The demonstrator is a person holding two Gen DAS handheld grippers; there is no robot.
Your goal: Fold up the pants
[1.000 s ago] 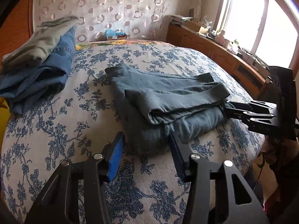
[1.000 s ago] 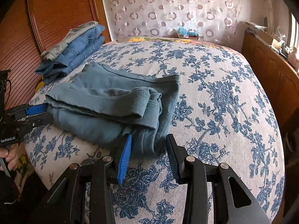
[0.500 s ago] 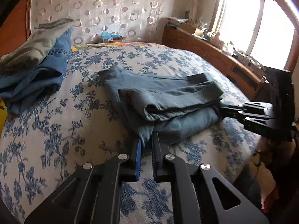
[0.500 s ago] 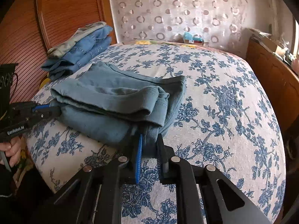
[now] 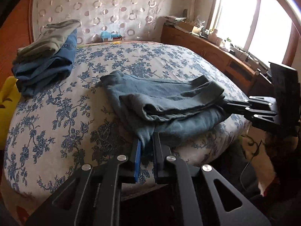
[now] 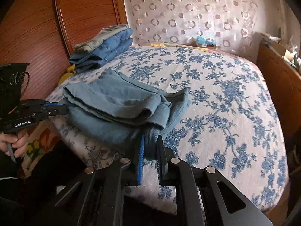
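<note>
With both near corners of the folded teal pants (image 5: pixel 169 103) on the floral bedspread (image 5: pixel 56 113) pinched by left gripper (image 5: pixel 145 146) and right gripper (image 6: pixel 150 146), next probably calls for an even lift toward the stack of folded jeans (image 6: pixel 105 49).

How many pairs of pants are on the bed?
3, possibly more hidden: blue-grey pants at the near edge, pinched by both grippers; blue jeans near the headboard; olive pants on top of them.

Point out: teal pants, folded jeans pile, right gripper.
teal pants (image 5: pixel 169 101), left wrist view, top folded layer.
folded jeans pile (image 6: pixel 111 47), right wrist view, denim side.
right gripper (image 6: pixel 150 146), right wrist view, between fingertips.
</note>
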